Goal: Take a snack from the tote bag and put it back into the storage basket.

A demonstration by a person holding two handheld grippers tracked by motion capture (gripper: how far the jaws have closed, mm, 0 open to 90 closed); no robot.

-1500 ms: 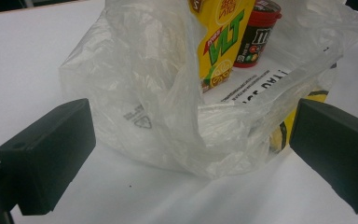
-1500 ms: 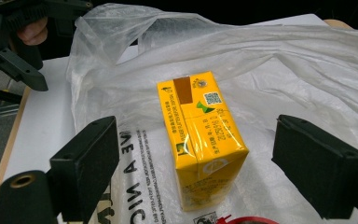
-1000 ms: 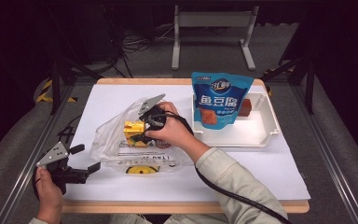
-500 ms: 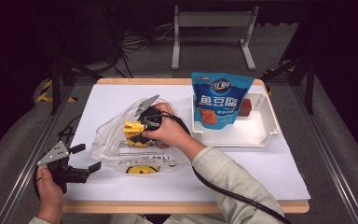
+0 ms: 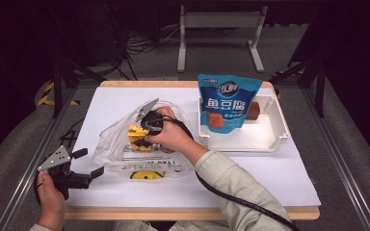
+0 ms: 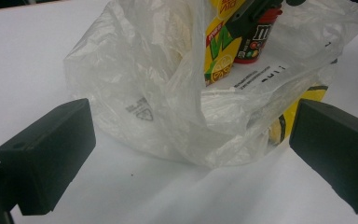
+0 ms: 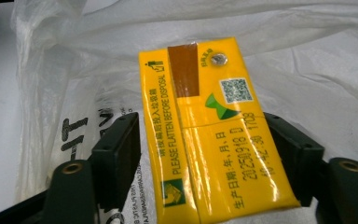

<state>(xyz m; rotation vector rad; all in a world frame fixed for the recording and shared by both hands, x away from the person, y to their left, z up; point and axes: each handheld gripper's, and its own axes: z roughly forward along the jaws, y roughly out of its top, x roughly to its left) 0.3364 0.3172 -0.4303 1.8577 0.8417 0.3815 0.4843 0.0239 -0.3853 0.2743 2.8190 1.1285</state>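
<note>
A yellow drink carton (image 7: 205, 140) stands inside a clear plastic bag (image 5: 115, 144) on the white table. My right gripper (image 7: 200, 126) reaches down into the bag (image 7: 307, 70). Its jaws have just been closing with the carton between them, and the pads now lie against its two sides. From above, the hand covers most of the carton (image 5: 136, 137) and the right gripper (image 5: 139, 131). My left gripper (image 5: 90, 162) rests at the table's front left, open and holding nothing. In its own view the left gripper (image 6: 191, 140) faces the bag (image 6: 158, 93), with the carton (image 6: 220, 51) beside a red-lidded candy tub (image 6: 256, 44).
A white tray (image 5: 250, 142) sits at the right with a blue snack pouch (image 5: 226, 103) leaning in it and a red-brown block (image 5: 254, 110) behind. A black cable trails from the right hand across the front of the table.
The right gripper has sunk a little deeper into the bag around the carton. The left gripper has stayed where it was.
</note>
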